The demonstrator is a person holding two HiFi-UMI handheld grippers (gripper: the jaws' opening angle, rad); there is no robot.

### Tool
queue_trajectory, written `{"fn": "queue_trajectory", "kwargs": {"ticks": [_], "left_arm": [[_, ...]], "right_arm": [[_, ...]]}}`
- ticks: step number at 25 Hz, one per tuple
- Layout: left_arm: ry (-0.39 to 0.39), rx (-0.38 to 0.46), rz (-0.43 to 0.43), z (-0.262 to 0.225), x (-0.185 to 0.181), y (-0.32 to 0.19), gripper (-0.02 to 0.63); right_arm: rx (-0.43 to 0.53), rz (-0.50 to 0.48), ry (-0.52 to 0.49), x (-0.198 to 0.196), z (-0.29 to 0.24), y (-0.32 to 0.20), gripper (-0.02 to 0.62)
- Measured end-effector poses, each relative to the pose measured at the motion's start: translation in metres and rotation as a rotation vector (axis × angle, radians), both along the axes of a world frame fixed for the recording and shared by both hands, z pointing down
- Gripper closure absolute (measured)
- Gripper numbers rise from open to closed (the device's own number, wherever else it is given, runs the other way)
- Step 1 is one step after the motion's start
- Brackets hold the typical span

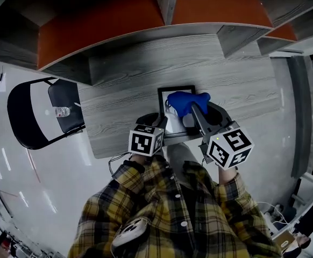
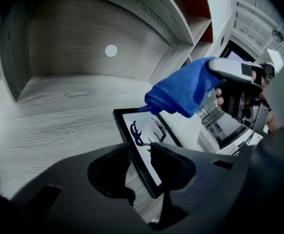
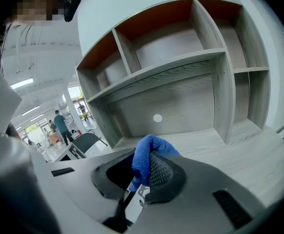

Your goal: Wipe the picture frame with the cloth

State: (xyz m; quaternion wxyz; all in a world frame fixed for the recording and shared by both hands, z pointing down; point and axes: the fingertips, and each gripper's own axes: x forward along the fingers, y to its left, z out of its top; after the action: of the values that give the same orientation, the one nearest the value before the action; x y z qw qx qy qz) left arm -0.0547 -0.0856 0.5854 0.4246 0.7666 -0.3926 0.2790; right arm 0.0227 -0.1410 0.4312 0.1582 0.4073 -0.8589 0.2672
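A black picture frame (image 1: pixel 176 89) with a white print lies flat on the grey wood desk (image 1: pixel 129 74), close to its near edge. In the head view my right gripper (image 1: pixel 195 107) is shut on a blue cloth (image 1: pixel 184 102), which hangs bunched over the frame's far half. The left gripper view shows the cloth (image 2: pixel 183 89) just above the frame (image 2: pixel 149 130), apart from the print. My left gripper (image 2: pixel 139 156) stands open at the frame's near left edge, and that edge runs through the gap between its jaws. In the right gripper view the cloth (image 3: pixel 143 161) is pinched in the right gripper (image 3: pixel 142 172).
Grey shelving (image 1: pixel 167 15) with orange back panels rises behind the desk. A black chair (image 1: pixel 35 117) with a small bottle (image 1: pixel 62 112) on its seat stands left of the desk. The desk's left part beside the frame is bare wood.
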Motion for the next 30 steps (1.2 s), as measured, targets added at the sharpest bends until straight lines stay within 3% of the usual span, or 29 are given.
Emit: {"fn": "queue_trajectory", "kwargs": {"ticks": [9,14,22,25,30], "left_arm": [[-0.07,-0.028,0.024,0.03,0.009,0.007,0.49],[-0.017,-0.056,-0.025,0.036,0.009,0.008,0.495],[-0.022,-0.051,-0.024,0.036,0.011,0.008,0.497],[-0.027,-0.047,-0.025,0.035,0.01,0.007,0.497],[-0.031,-0.052,-0.029,0.035,0.01,0.009,0.497]], "right_arm": [[-0.023,-0.004,-0.011,0.001,0.014,-0.007,0.554],[-0.035,-0.027,-0.015,-0.008,0.022,-0.011,0.554],[-0.059,-0.113,-0.068,-0.052,0.04,-0.026,0.554],[-0.14,-0.16,-0.011,-0.065,0.076,-0.027,0.554],[-0.231,-0.216,0.219,-0.058,0.144,-0.017,0.554]]}}
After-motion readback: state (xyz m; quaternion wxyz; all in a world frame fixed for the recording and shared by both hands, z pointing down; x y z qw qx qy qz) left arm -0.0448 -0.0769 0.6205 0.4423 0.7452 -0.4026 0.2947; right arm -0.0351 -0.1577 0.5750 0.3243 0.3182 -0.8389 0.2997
